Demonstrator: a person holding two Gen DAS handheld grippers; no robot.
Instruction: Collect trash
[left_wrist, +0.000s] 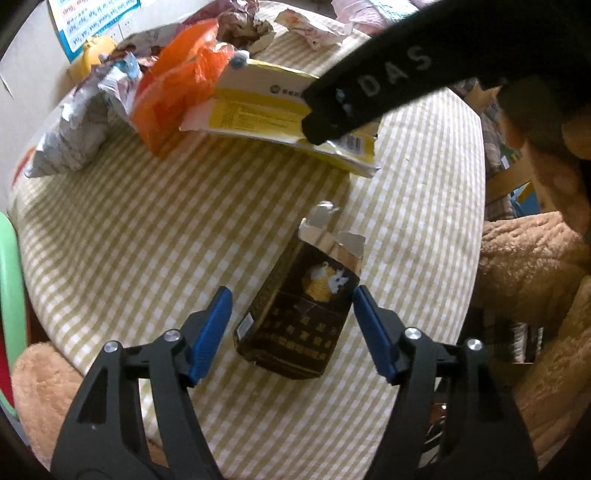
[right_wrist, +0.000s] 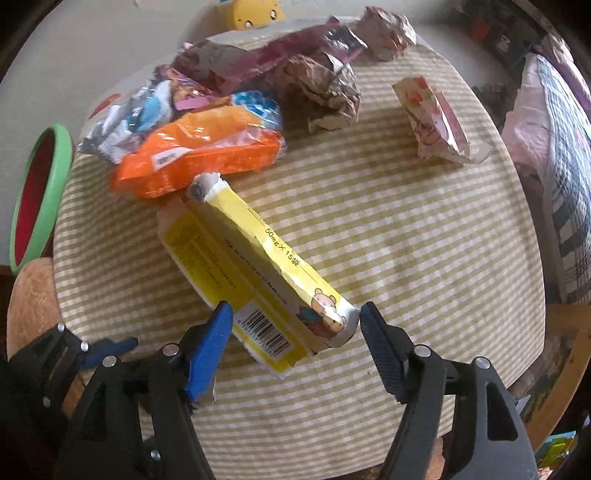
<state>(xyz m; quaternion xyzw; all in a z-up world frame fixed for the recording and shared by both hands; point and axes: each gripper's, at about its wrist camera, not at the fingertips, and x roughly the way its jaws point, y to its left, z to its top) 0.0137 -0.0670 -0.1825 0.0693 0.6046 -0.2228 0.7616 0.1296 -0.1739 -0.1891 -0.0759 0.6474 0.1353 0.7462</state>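
Fingers of the left gripper (left_wrist: 291, 299) stand spread at the bottom of the left wrist view, blue pads on either side of a dark box (left_wrist: 299, 314) with gold print; there is a clear gap on each side and neither pad touches it. The box lies flat on the checked tablecloth (left_wrist: 147, 240) in the lower middle of the frame, its torn flap end pointing toward the top.

In the right wrist view the right gripper (right_wrist: 295, 314) is likewise spread, its fingers flanking the near end of a crushed yellow box (right_wrist: 251, 273) with a barcode and a cartoon bear on it. The left pad sits just beside the barcode corner and the right pad just beside the torn end; whether either touches cannot be told, and the box lies on the cloth unpinched. It runs diagonally from lower middle toward the upper left.

Beyond its far end, in the upper left of that frame, lies an orange wrapper (right_wrist: 199, 155), touching a heap of colourful wrappers (right_wrist: 147, 110) and crumpled paper (right_wrist: 325, 88). A small pink-patterned carton (right_wrist: 432, 118) lies alone at the upper right. A green-rimmed bin (right_wrist: 40, 192) shows at the left edge, off the table.

In the left wrist view the right gripper's black arm crosses the upper right, its tip over the yellow box.
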